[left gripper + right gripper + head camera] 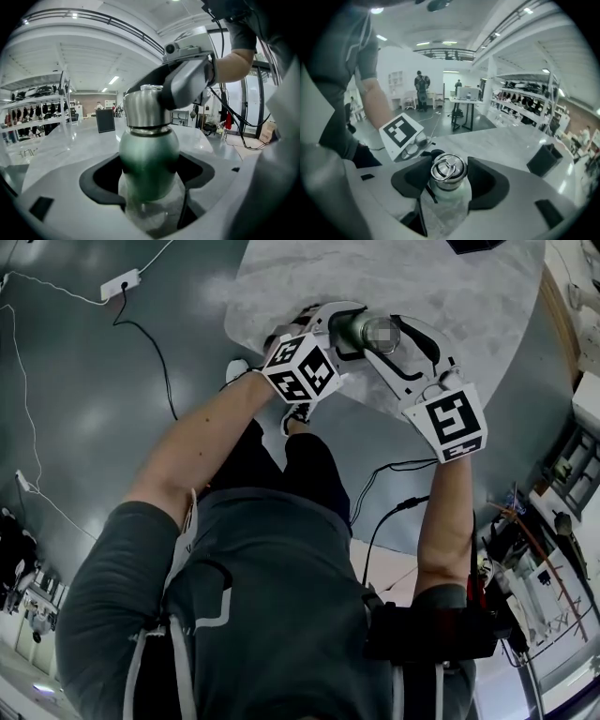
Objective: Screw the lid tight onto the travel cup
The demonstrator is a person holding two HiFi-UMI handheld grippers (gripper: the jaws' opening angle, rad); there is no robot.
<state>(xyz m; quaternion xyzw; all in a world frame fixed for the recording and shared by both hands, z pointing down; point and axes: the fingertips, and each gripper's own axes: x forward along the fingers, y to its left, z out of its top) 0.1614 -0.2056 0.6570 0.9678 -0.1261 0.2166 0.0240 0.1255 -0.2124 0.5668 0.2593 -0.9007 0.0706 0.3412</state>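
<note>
Tightening: left gripper clamps green metal travel cup; right gripper, from 4 o'clock, pinches steel ring-top lid. Next: twist clockwise.

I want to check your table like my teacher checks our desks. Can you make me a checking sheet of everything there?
Surface: round marble table.
Job's things: green cup, with a steel lid on top that has a ring.
Clutter: one black box further back on the table.
Grippers: left gripper shut on the cup's body; right gripper shut on the lid.
Cables: power strip and black cable on the floor.
Surroundings: shelves and people far off.
</note>
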